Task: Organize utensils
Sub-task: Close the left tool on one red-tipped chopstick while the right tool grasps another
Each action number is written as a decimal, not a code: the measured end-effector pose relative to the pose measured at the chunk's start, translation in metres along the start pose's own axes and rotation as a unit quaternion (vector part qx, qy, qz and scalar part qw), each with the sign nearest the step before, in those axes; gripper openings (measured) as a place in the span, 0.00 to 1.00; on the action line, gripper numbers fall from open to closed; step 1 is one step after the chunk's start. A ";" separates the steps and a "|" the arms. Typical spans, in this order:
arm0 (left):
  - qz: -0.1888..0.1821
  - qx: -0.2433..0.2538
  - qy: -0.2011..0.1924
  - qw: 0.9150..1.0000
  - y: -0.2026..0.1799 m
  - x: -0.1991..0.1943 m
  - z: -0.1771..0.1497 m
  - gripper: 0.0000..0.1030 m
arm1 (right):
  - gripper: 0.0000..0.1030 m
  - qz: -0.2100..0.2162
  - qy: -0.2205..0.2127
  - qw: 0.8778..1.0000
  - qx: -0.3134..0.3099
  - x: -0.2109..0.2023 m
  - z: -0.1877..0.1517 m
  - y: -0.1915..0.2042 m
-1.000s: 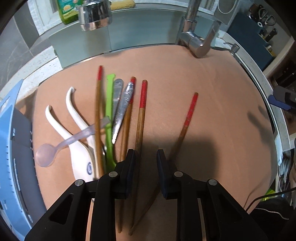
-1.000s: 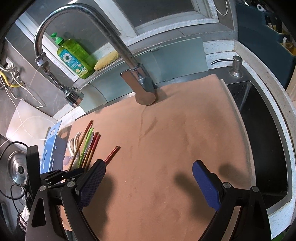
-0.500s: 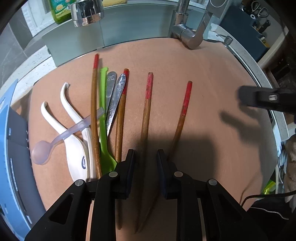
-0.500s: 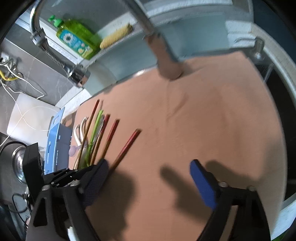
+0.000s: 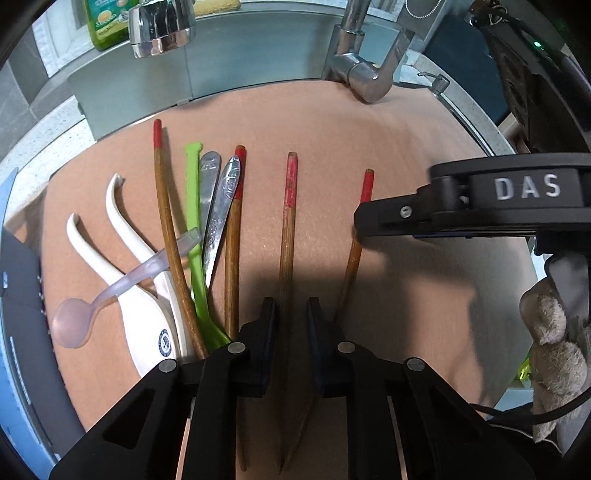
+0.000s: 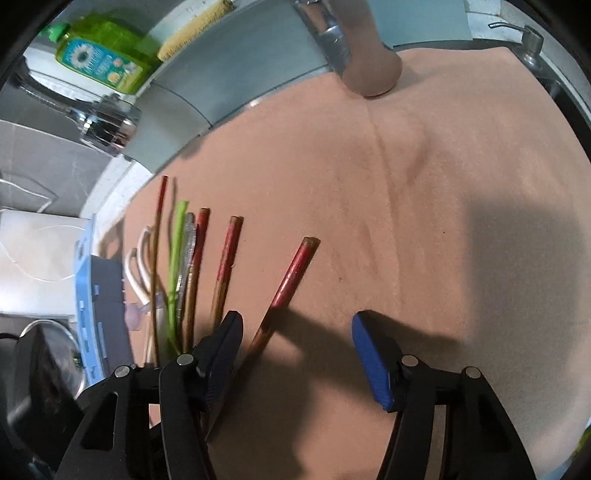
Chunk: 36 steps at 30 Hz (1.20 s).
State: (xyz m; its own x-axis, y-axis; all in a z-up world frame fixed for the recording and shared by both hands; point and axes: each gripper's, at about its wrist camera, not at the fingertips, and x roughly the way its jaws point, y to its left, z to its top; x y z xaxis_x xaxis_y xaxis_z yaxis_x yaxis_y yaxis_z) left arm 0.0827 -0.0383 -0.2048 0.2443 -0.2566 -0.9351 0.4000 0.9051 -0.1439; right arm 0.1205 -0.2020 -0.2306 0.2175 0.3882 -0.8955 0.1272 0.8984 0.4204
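Several red-tipped wooden chopsticks lie on the tan mat [image 5: 406, 129]. My left gripper [image 5: 291, 325] is narrowly open, its jaws on either side of one chopstick [image 5: 287, 236]. My right gripper [image 6: 295, 332] is open wide over the rightmost chopstick [image 6: 291, 280], which lies between its fingers; the gripper also shows in the left wrist view [image 5: 369, 218], above that chopstick [image 5: 354, 258]. To the left lie two white ceramic spoons [image 5: 147, 317], a clear plastic spoon [image 5: 74, 325], a green utensil [image 5: 194, 229] and two metal handles [image 5: 218, 206].
A blue rack [image 5: 14, 369] stands at the mat's left edge. A faucet [image 5: 365, 74] and spray head [image 5: 162, 26] rise behind the mat, with a green soap bottle [image 6: 99, 59] and a sponge [image 6: 195, 26] on the ledge. A soap pump [image 6: 532, 44] sits at far right.
My right gripper has swung left and down over the rightmost chopstick. The left gripper has shifted right so that one chopstick lies between its jaws.
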 end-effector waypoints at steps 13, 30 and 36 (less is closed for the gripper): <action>-0.016 0.006 -0.025 1.000 0.012 -0.004 -0.009 0.06 | 0.41 -0.155 -0.001 0.987 -0.044 0.018 0.010 0.045; -0.015 0.016 -0.009 1.000 0.003 -0.002 -0.007 0.05 | 0.07 -0.113 -0.003 0.992 -0.060 0.000 0.008 0.006; 0.009 0.038 -0.007 0.999 -0.008 0.004 0.002 0.06 | 0.09 -0.099 0.015 0.993 -0.063 -0.002 -0.003 0.003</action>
State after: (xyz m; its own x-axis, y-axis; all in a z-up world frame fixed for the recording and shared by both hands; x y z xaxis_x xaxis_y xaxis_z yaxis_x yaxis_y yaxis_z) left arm 0.0826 -0.0472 -0.2066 0.2646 -0.2459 -0.9325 0.4620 0.8811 -0.1013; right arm 0.1174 -0.1990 -0.2283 0.1717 0.2051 -0.9636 0.0418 0.9757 0.2152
